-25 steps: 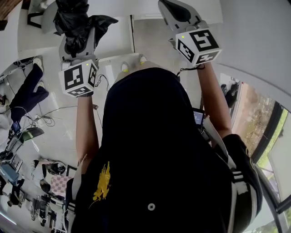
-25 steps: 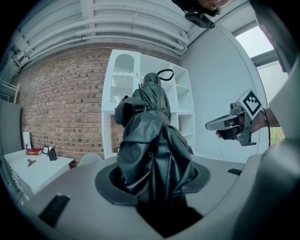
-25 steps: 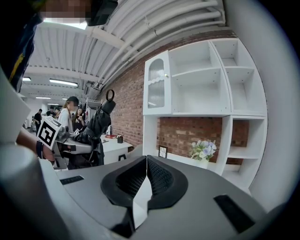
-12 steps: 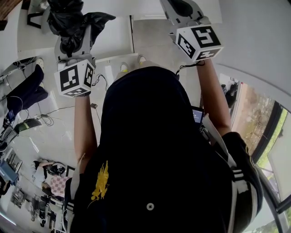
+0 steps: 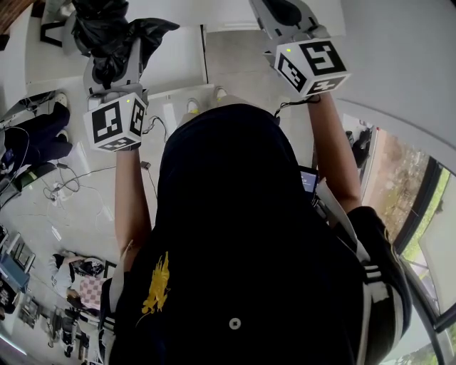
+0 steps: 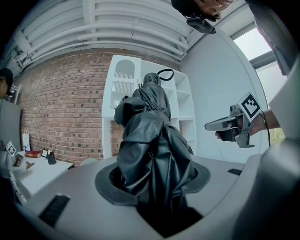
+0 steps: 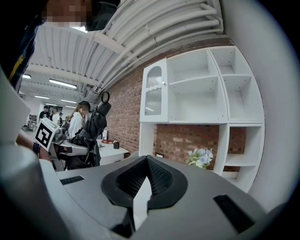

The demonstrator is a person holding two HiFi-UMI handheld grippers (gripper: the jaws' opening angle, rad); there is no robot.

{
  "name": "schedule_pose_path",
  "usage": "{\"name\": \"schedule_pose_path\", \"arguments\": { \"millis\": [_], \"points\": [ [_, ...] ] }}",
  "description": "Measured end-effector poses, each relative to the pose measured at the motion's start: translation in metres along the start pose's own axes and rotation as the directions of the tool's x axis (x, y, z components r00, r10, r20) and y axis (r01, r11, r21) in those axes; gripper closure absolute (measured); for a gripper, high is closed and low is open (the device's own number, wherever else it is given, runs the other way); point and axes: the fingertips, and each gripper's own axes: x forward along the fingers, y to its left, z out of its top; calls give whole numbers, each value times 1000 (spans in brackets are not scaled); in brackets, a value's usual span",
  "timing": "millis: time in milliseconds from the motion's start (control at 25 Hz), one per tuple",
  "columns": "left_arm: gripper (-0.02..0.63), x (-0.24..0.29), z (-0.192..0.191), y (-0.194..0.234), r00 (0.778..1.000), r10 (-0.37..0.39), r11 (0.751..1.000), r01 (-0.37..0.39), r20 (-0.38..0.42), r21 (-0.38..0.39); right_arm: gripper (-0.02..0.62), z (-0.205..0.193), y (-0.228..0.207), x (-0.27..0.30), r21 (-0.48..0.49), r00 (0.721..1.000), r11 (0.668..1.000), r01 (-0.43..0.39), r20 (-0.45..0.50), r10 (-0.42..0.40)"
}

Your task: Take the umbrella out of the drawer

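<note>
A folded black umbrella (image 6: 152, 140) stands upright with its wrist loop at the top, and my left gripper (image 6: 154, 187) is shut on its lower part. In the head view the umbrella (image 5: 110, 32) rises from the left gripper (image 5: 115, 64), held out ahead at upper left. The right gripper (image 5: 281, 14) is held out at upper right, level with the left one. Its jaws (image 7: 145, 180) are shut with nothing between them. From the right gripper view the umbrella (image 7: 91, 131) shows far left, above the left gripper (image 7: 70, 147). The drawer is not visible.
A white shelf unit (image 7: 201, 103) stands against a brick wall (image 6: 61, 112), with a bunch of flowers (image 7: 201, 158) on a low shelf. A white desk (image 6: 33, 171) with small items is at the left. Cables and gear lie on the floor (image 5: 43, 214). People stand in the background.
</note>
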Motion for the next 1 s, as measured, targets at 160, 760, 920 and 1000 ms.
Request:
{"name": "schedule_pose_path", "arguments": {
  "millis": [160,760,920,1000],
  "points": [
    [376,6,1,-4,1000,1,1000,-1,-2,2,571,0,-5,0,-5,1000,1000,-4,4,4],
    [376,15,5,-2,1000,2,1000,-2,3,8,571,-2,-9,10,-29,999,999,-23,-23,22],
    [376,18,4,-2,1000,2,1000,-2,2,7,571,-4,-9,13,-25,999,999,-33,-24,32],
    [376,19,4,-2,1000,2,1000,-2,1,10,571,-5,-10,14,-23,999,999,-34,-25,34]
  ]
}}
